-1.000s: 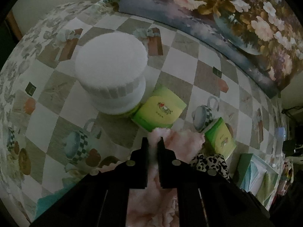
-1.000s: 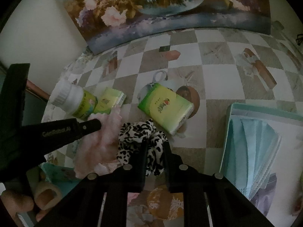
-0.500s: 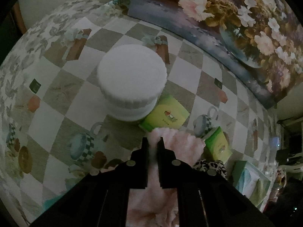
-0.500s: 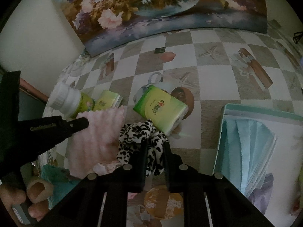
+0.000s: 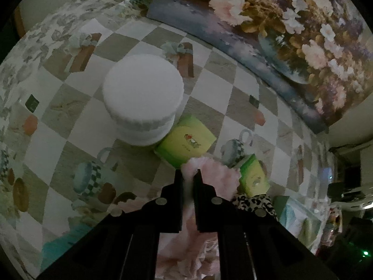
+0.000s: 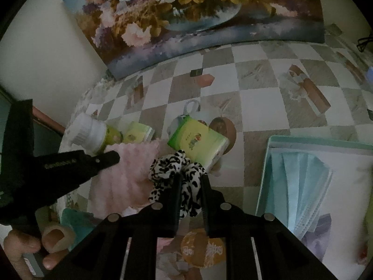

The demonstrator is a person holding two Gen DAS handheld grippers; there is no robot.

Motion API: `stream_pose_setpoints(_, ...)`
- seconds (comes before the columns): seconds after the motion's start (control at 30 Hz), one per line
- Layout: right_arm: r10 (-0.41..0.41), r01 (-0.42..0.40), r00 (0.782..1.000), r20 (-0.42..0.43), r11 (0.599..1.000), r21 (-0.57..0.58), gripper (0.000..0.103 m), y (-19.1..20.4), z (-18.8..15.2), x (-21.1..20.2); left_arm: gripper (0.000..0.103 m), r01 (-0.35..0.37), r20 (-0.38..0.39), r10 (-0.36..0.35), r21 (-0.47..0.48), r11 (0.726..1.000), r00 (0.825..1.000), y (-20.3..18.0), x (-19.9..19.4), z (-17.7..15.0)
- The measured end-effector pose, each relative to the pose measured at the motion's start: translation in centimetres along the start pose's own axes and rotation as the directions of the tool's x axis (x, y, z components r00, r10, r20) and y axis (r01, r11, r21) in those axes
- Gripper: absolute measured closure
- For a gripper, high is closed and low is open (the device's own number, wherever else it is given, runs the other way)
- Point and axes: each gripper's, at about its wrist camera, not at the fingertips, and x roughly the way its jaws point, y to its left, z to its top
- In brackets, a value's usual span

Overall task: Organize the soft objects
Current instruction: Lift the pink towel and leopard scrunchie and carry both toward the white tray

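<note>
Dim light covers a checkered tabletop (image 6: 256, 107) printed with cups and gift boxes. Take the white-capped bottle (image 5: 142, 102) as your landmark.

Your left tool (image 5: 188, 175) is pressed together on the top edge of a fluffy pink cloth (image 6: 130, 172), which hangs just in front of the bottle. The tool's black body hides the cloth's lower part in the left wrist view. In the right wrist view the bottle's (image 6: 89, 135) base is covered by the cloth and the left tool (image 6: 114, 157).

Your right tool (image 6: 190, 179) pinches a leopard-print scrunchie (image 6: 177, 172), held just beside the cloth on the side away from the bottle. Part of the scrunchie sits behind the fingers.

One green tissue pack (image 5: 186, 140) touches the bottle; another (image 6: 198, 140) lies beyond the scrunchie. Farther from the bottle, a box of pale blue face masks (image 6: 300, 182) is cut off at the frame edge. Fingertips of your left hand (image 6: 35, 245) show at the corner.
</note>
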Motion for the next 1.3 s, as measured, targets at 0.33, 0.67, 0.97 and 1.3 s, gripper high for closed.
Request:
stream_pose_setpoints(0.33, 0.016, -0.017, 1.000, 0.021, 1.000, 0.013, 0.086, -0.3, 0.5, -1.0, 0.098, 0.066, 0.030, -0.066, 0.002, 0.998, 0.997, -0.6, -1.5, 0.3)
stream_pose_setpoints(0.67, 0.044, -0.045, 0.998, 0.055, 0.999, 0.023, 0.086, -0.3, 1.0, -2.7, 0.098, 0.102, 0.080, -0.102, 0.004, 0.995, 0.992, -0.9, -3.3, 0.6)
stream_pose_setpoints(0.97, 0.051, -0.053, 0.992, 0.113, 0.998, 0.015, 0.086, -0.1, 1.5, -5.1, 0.098, 0.134, 0.149, -0.135, 0.019, 0.991, 0.980, -1.2, -6.2, 1.0)
stream_pose_setpoints(1.3, 0.062, -0.063, 0.987, 0.151, 0.998, 0.005, 0.086, 0.1, 1.5, -6.3, 0.098, 0.169, 0.202, -0.175, 0.049, 0.984, 0.964, -2.3, -9.0, 0.8)
